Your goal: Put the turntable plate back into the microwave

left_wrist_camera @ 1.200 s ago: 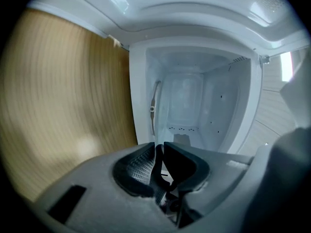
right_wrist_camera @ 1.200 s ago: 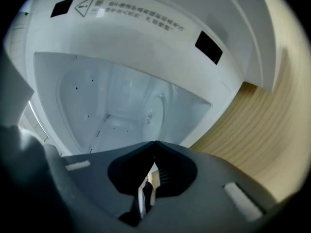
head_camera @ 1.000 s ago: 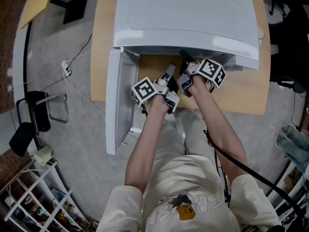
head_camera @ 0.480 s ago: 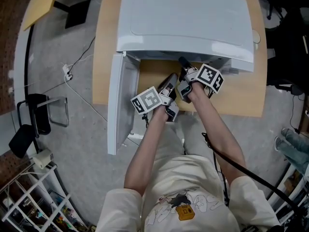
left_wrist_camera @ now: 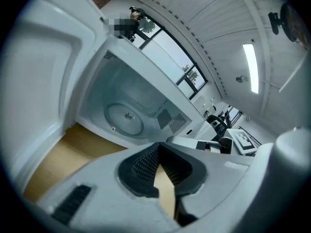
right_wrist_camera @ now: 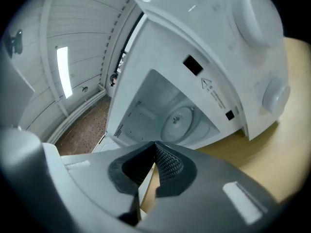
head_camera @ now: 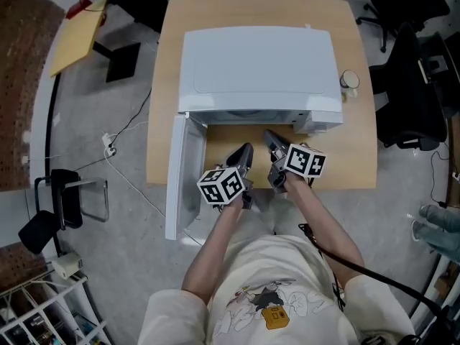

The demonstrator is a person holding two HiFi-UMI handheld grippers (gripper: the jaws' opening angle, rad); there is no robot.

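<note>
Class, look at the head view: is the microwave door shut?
No, the door stands swung open at the left front corner of the microwave.

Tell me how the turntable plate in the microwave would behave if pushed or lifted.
The turntable plate looks like a thin, glossy disc: probably stiff, slippery and breakable. It lies flat in the microwave around a central hub, so a sideways push would likely spin it rather than slide it.
</note>
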